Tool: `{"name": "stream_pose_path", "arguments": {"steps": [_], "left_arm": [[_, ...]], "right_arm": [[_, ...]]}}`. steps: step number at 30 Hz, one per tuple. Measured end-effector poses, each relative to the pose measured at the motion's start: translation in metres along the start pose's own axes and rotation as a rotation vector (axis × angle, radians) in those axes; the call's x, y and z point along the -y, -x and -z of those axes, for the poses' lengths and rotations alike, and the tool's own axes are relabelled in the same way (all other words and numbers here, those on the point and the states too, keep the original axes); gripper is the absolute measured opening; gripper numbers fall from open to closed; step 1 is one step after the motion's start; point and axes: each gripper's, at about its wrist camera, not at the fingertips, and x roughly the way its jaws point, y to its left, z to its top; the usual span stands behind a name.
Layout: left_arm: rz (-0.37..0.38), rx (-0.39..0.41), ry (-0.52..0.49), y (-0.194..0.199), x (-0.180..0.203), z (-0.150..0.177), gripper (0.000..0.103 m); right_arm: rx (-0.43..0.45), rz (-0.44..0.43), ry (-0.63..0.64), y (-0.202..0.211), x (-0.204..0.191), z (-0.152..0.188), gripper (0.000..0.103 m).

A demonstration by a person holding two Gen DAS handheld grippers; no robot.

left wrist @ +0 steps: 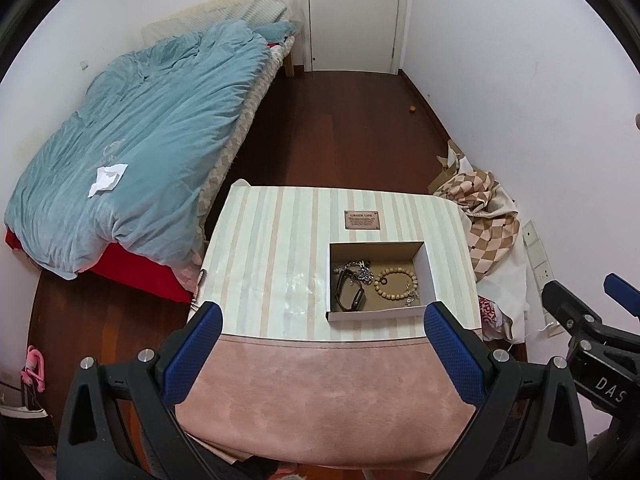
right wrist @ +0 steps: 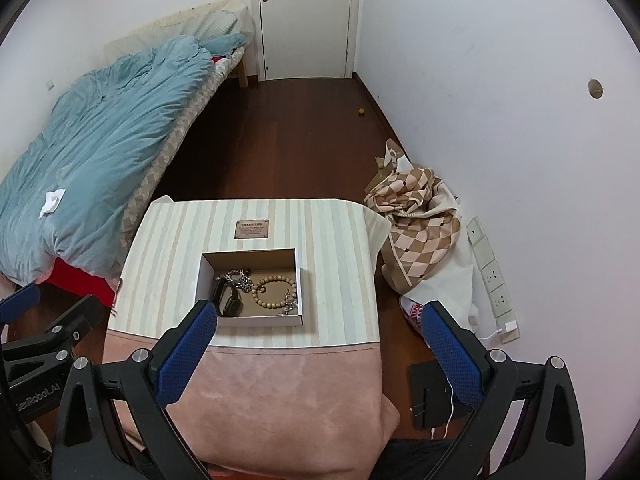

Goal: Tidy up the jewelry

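Note:
An open white cardboard box (left wrist: 428,272) (right wrist: 206,276) sits on a table covered with a striped cloth (left wrist: 276,248) (right wrist: 332,248). Inside lie a wooden bead bracelet (left wrist: 396,283) (right wrist: 276,293), a silver chain (left wrist: 356,270) (right wrist: 236,278) and a black watch (left wrist: 350,294) (right wrist: 228,300). My left gripper (left wrist: 322,322) is open and empty, held above the table's near edge, short of the box. My right gripper (right wrist: 318,320) is open and empty, just in front of the box.
A bed with a blue duvet (left wrist: 132,152) (right wrist: 92,136) stands at the left. A checked cloth heap (left wrist: 484,216) (right wrist: 420,224) lies on the floor at the right by a power strip (right wrist: 494,276). A white door (left wrist: 354,12) is at the back.

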Motion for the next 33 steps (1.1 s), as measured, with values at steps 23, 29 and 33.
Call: {"name": "stream_pose_path", "arguments": {"steps": [23,29,33], "left_arm": [[-0.039,-0.025,-0.001,-0.012,-0.007,0.006,0.103],[-0.038,-0.025,-0.001,-0.012,-0.007,0.007,0.103],[-0.036,-0.025,0.000,-0.012,-0.006,0.007,0.103]], "right_arm": [[-0.030,-0.009,0.020,-0.007,-0.001,0.007,0.103],[-0.037,-0.014,0.025,-0.007,-0.003,0.009,0.103],[-0.036,-0.013,0.026,-0.008,-0.003,0.009,0.103]]}}
